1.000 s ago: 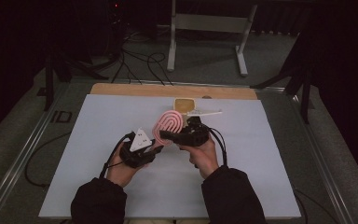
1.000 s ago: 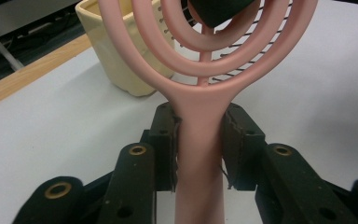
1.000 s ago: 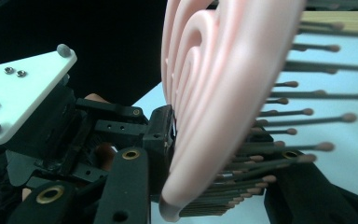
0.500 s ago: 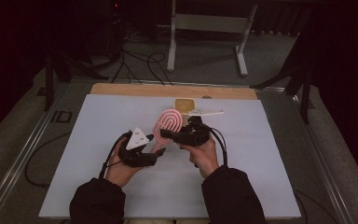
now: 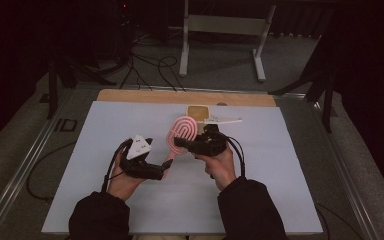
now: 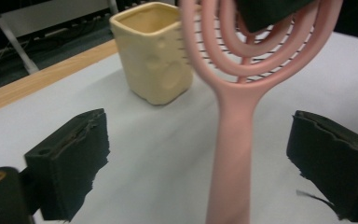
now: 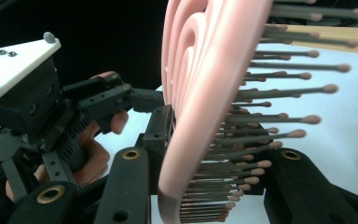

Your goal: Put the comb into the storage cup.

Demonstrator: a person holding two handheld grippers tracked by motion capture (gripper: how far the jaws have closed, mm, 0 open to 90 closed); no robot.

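The right tool (image 5: pixel 182 143) is clamping its jaws on the head of the pink hairbrush (image 5: pixel 182 133), holding it raised above the white table (image 5: pixel 280 200) near the middle, with the handle angling down toward the left tool (image 5: pixel 166 169). The left tool's jaws have just been opening and are now standing wide apart, the brush handle passing between the pads (image 6: pixel 77 156) without touching either. A cream cup (image 6: pixel 153 51) is sitting on the table just behind the brush.

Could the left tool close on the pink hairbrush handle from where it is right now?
Probably yes. The left tool has just opened, its pads stand apart on either side of the pink hairbrush handle, and nothing sits between them and it.
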